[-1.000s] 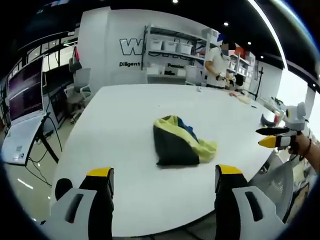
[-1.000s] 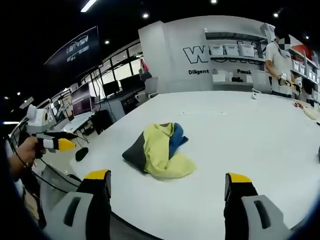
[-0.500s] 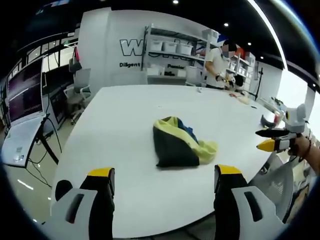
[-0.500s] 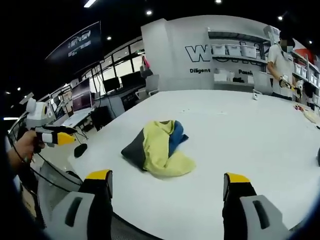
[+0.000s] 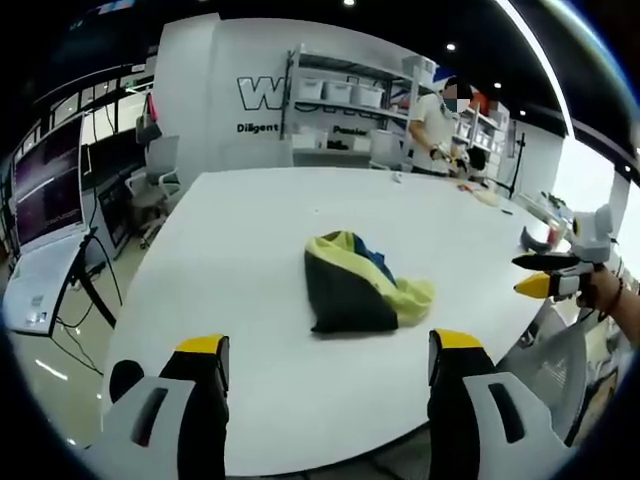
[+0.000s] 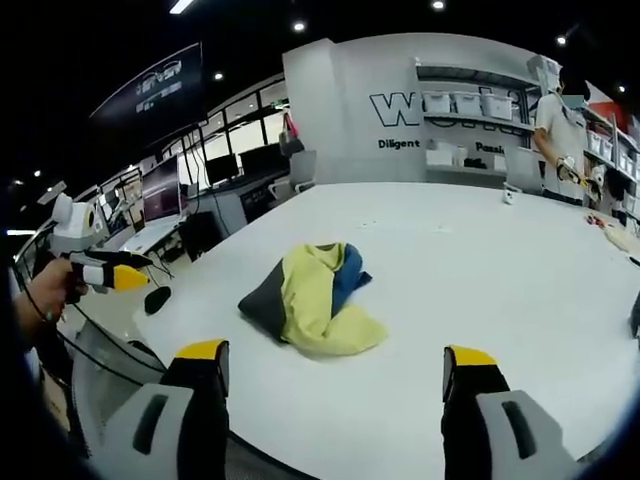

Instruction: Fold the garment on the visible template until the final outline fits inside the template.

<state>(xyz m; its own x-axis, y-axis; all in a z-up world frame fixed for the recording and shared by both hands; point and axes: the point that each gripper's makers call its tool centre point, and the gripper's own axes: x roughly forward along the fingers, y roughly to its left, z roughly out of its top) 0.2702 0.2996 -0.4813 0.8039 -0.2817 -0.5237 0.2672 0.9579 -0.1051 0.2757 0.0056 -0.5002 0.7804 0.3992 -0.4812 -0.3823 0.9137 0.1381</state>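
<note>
A crumpled garment (image 5: 358, 288) in black, yellow and blue lies in a heap near the middle of the white table (image 5: 240, 230). My left gripper (image 5: 330, 344) hangs open above the near table edge, well short of the heap, with nothing between its jaws. In the right gripper view the same garment (image 6: 310, 300) shows its yellow side. My right gripper (image 6: 336, 354) is open too, and holds nothing. Each gripper appears in the other's view, held in a hand off the table edge: the right gripper (image 5: 548, 274) and the left gripper (image 6: 105, 270).
A person (image 5: 432, 125) stands at the far shelves (image 5: 345, 100) behind the table. Office chairs (image 5: 155, 180) and monitors (image 5: 45, 185) stand to the left. A grey chair (image 5: 560, 360) sits by the right edge. A small black object (image 6: 157, 298) lies off the table corner.
The garment lies as before and both grippers stay open. The right gripper view has drifted slightly; nothing was touched.
</note>
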